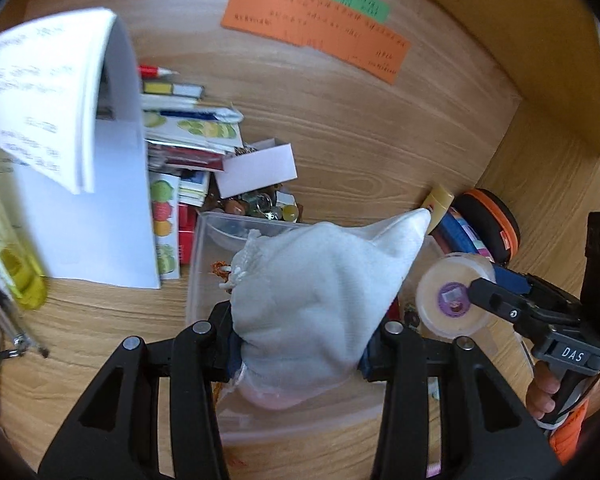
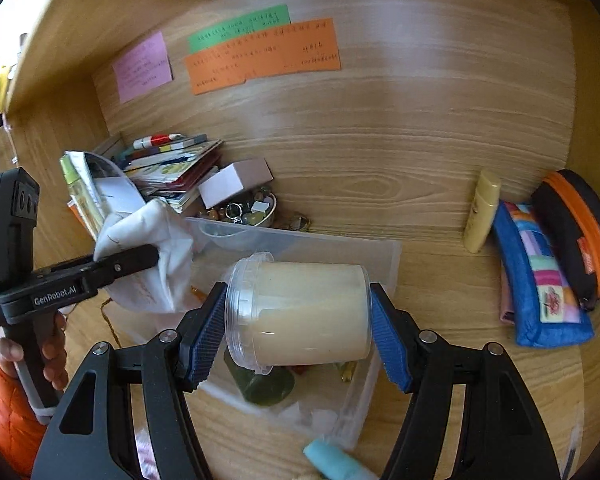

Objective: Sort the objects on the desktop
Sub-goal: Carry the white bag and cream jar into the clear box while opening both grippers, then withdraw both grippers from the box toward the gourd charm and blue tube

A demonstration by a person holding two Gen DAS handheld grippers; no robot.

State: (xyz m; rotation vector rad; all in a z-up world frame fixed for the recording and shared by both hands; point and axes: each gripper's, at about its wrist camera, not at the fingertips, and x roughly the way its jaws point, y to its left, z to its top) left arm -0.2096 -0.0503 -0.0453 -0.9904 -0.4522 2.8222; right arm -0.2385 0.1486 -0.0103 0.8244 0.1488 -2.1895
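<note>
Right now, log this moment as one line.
left gripper: shut on white pouch | right gripper: shut on cream jar | both above clear bin

Bright even light; fisheye warp; blurred edges.

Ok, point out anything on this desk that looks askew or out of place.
The jar lies on its side in the right gripper, over the clear bin. By the book stack, beads and trinkets spill around a small bowl. The left gripper holds a white pouch.
</note>
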